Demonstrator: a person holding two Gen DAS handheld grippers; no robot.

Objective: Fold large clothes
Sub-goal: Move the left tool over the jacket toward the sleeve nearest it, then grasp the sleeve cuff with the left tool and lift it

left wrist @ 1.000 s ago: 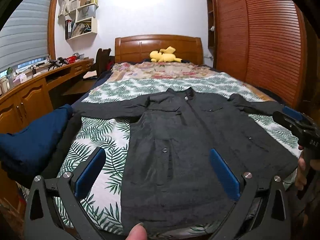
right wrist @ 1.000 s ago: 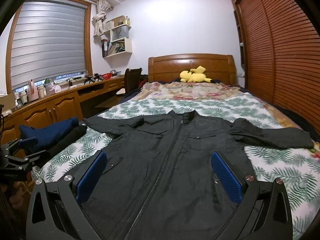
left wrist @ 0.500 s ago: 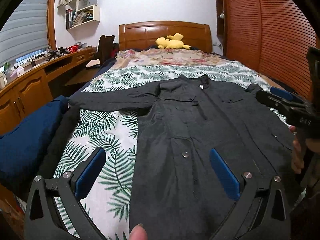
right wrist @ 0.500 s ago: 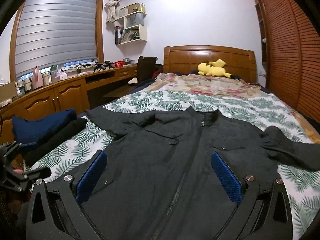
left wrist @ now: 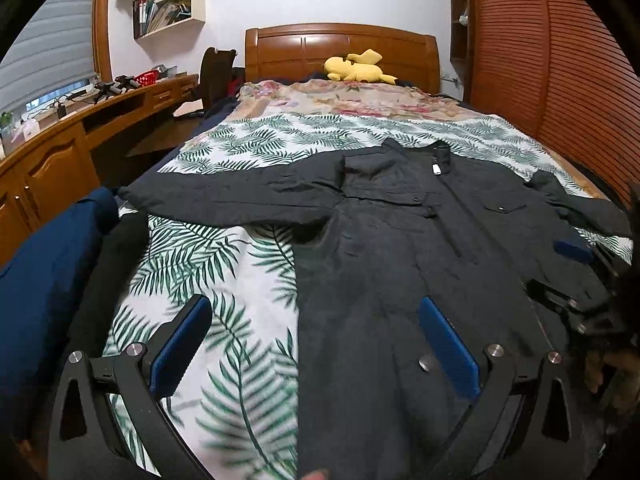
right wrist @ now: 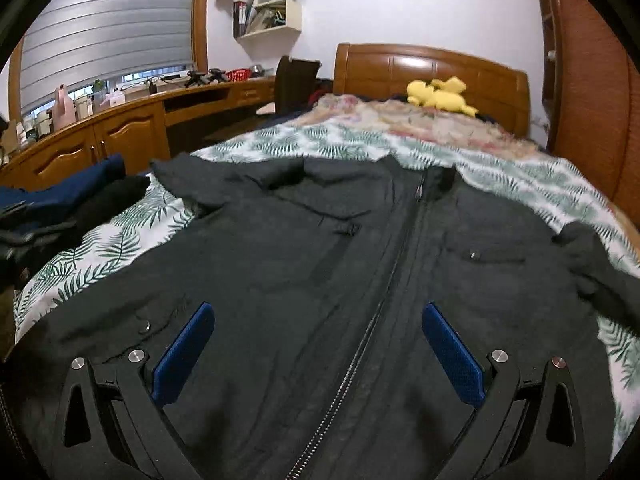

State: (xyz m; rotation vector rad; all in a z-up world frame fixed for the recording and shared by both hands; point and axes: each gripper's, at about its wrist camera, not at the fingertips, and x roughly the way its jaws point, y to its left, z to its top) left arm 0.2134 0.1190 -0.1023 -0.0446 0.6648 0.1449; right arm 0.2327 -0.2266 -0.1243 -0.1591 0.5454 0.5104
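A large dark grey jacket (left wrist: 400, 248) lies flat and face up on the bed, sleeves spread to both sides, zipper shut. It also fills the right wrist view (right wrist: 360, 264). My left gripper (left wrist: 316, 340) is open and empty, low over the jacket's left hem edge. My right gripper (right wrist: 316, 344) is open and empty, close above the jacket's lower front, astride the zipper. The right gripper's blue pad also shows at the right edge of the left wrist view (left wrist: 572, 250).
The bed has a palm-leaf sheet (left wrist: 208, 264) and a wooden headboard (left wrist: 340, 48) with a yellow plush toy (left wrist: 358, 68). Folded navy and black clothes (left wrist: 44, 280) lie at the bed's left edge. A wooden desk (right wrist: 120, 128) runs along the left wall, a slatted wardrobe (left wrist: 560, 60) along the right.
Both grippers have moved forward and down, closer to the jacket. The left one has shifted left over the jacket's hem edge. Both stay open.
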